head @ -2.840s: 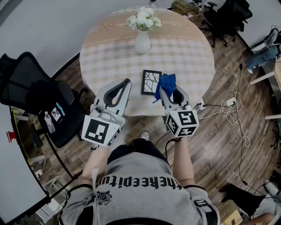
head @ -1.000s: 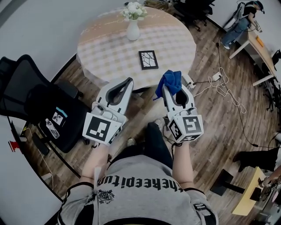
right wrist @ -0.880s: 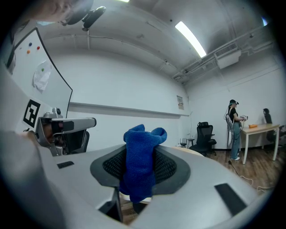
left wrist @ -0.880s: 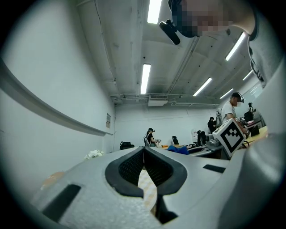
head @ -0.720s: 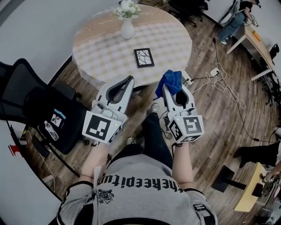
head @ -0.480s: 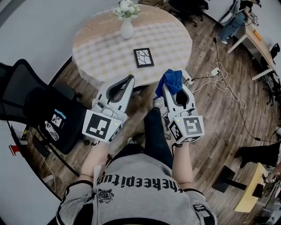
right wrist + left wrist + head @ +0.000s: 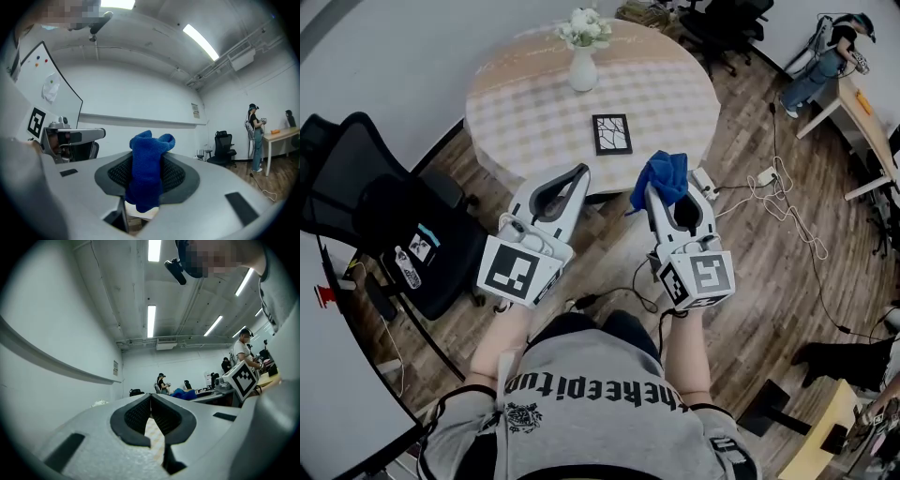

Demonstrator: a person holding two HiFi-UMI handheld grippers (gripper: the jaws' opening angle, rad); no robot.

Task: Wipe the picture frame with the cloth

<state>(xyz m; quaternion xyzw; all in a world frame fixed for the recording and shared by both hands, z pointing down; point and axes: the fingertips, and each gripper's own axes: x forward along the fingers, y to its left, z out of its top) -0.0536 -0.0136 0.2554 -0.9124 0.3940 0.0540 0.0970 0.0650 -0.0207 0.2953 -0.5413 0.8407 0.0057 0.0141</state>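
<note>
The black picture frame (image 7: 612, 133) lies flat near the front edge of the round checked table (image 7: 534, 103). Both grippers hang over the wooden floor, short of the table and apart from the frame. My right gripper (image 7: 657, 190) is shut on the blue cloth (image 7: 665, 176), which bunches up past the jaw tips; in the right gripper view the blue cloth (image 7: 147, 172) fills the gap between the dark pads (image 7: 176, 177). My left gripper (image 7: 578, 175) is shut with nothing in it, and the left gripper view shows its tips (image 7: 151, 398) meeting.
A white vase of flowers (image 7: 583, 58) stands at the table's far side. A black office chair (image 7: 389, 211) sits to the left. Cables and a power strip (image 7: 766, 175) lie on the floor at the right. A person (image 7: 830, 52) stands by a desk far right.
The right gripper with the cloth was at the frame 2.8 s ago; now both grippers are back from the table. Over the last second only the view and the person's legs shifted.
</note>
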